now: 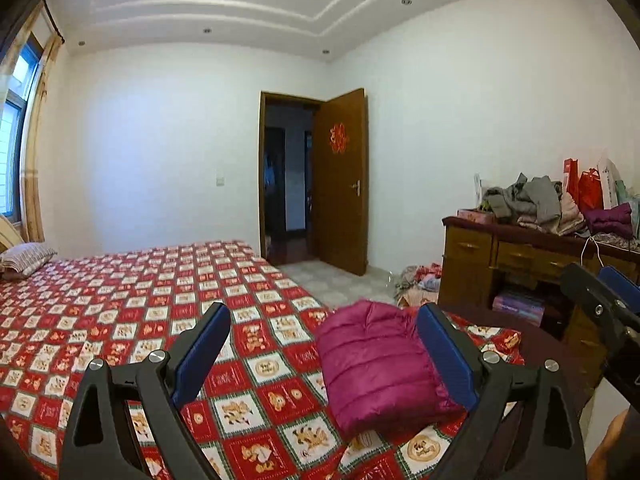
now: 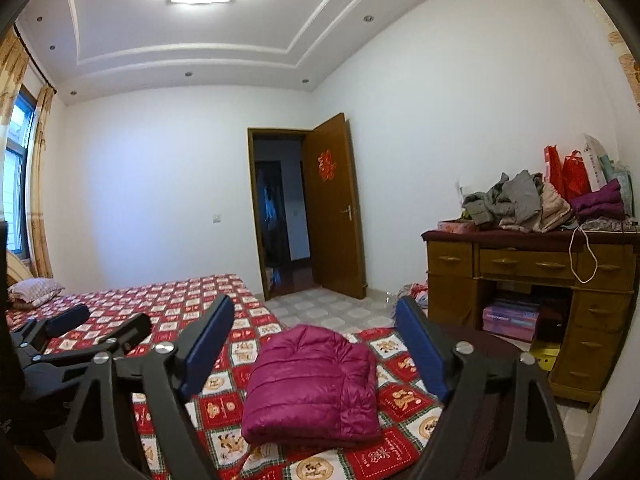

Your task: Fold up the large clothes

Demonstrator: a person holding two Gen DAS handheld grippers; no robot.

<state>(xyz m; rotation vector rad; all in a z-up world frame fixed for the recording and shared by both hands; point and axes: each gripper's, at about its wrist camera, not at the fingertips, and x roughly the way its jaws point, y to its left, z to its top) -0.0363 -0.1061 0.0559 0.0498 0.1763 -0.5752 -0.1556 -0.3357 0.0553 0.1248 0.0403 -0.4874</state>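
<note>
A magenta puffer jacket [image 1: 380, 364] lies folded into a compact bundle near the corner of the bed [image 1: 120, 312], which has a red patterned cover. It also shows in the right wrist view [image 2: 316, 388]. My left gripper [image 1: 324, 340] is open and empty, held above the bed just left of the jacket. My right gripper [image 2: 316, 336] is open and empty, held above and in front of the jacket. The left gripper [image 2: 100, 324] shows at the left of the right wrist view, and the right gripper [image 1: 600, 284] at the right edge of the left wrist view.
A wooden desk [image 2: 528, 264] stands at the right, piled with clothes [image 2: 520, 200] and red bags [image 2: 568, 172]. Boxes [image 2: 512, 320] sit under it. More clothes [image 1: 420, 280] lie on the floor. An open door [image 1: 340, 180] is at the back. A pillow [image 1: 28, 258] lies far left.
</note>
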